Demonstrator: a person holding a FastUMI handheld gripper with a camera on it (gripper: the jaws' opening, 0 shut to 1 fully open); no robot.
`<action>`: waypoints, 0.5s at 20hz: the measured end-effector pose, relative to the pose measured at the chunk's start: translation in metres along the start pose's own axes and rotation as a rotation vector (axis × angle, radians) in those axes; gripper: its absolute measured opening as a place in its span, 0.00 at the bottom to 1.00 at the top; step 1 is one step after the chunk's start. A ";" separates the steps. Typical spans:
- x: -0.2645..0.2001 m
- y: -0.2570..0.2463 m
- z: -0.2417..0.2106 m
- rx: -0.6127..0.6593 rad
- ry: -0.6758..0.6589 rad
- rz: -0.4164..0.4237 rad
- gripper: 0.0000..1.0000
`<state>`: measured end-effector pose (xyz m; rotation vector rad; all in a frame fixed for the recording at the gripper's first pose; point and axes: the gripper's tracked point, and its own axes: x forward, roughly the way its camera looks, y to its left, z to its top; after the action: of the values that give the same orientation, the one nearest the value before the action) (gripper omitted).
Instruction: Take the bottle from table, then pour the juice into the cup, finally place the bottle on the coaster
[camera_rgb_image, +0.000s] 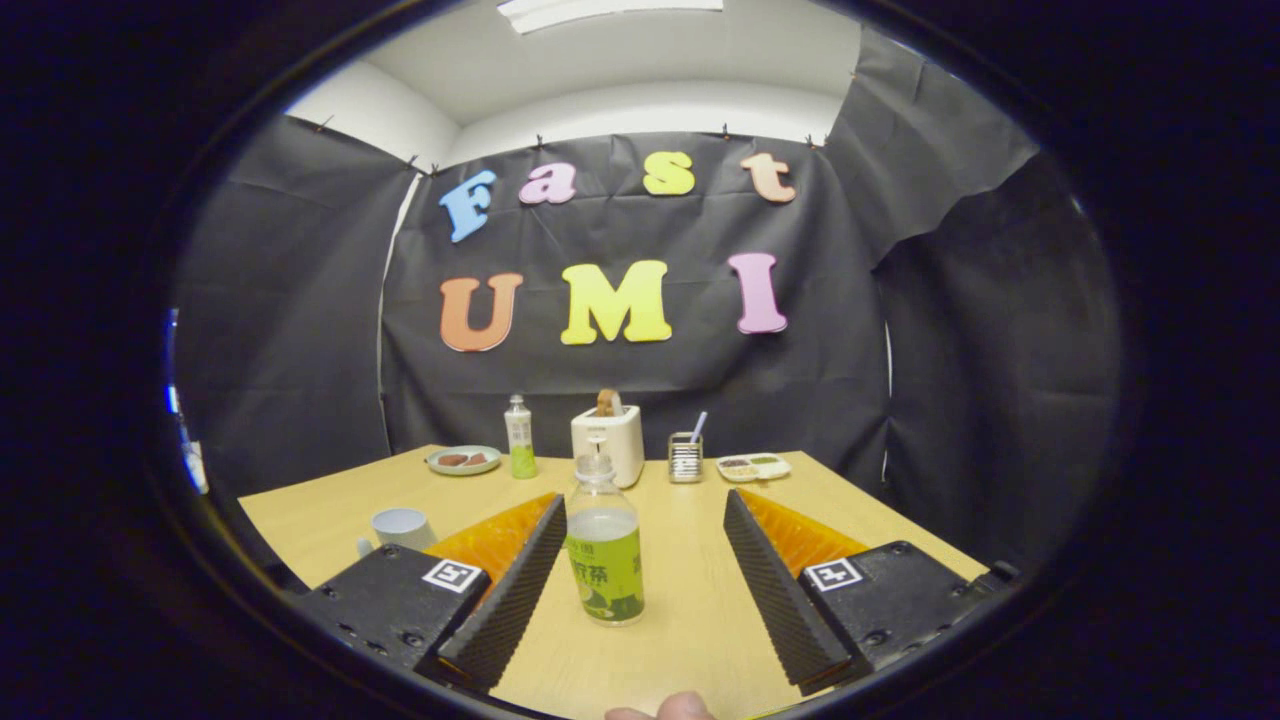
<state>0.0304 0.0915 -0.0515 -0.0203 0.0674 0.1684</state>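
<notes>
Gripper view: the gripper (640, 570) is held low over the table (690, 620) with its fingers (510, 590) spread wide. The bottle (603, 545) stands upright between them, nearer the left finger; whether that finger touches it is hard to tell, and the right finger is well clear of it. The bottle has a green label and a clear cap, and liquid fills it to about the shoulder.

Left of the bottle, beyond the left finger, sits a cup (402, 527). Farther back from the bottle, along the wall, stand a toaster (608, 443) with bread in its slot, a second small bottle (519, 437) left of the toaster, and a plate (463, 460) with food left of that. Right of the toaster are a small rack (685, 457) and a divided tray (753, 467). A fingertip (668, 709) shows just behind the gripper, nearer than the bottle.
</notes>
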 end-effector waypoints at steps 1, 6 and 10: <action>0.006 0.005 -0.007 -0.009 0.011 0.005 1.00; 0.030 0.024 -0.041 0.029 0.064 0.026 1.00; 0.052 0.026 -0.063 0.047 0.108 -0.007 1.00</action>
<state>0.0733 0.1243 -0.1186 0.0172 0.1788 0.1590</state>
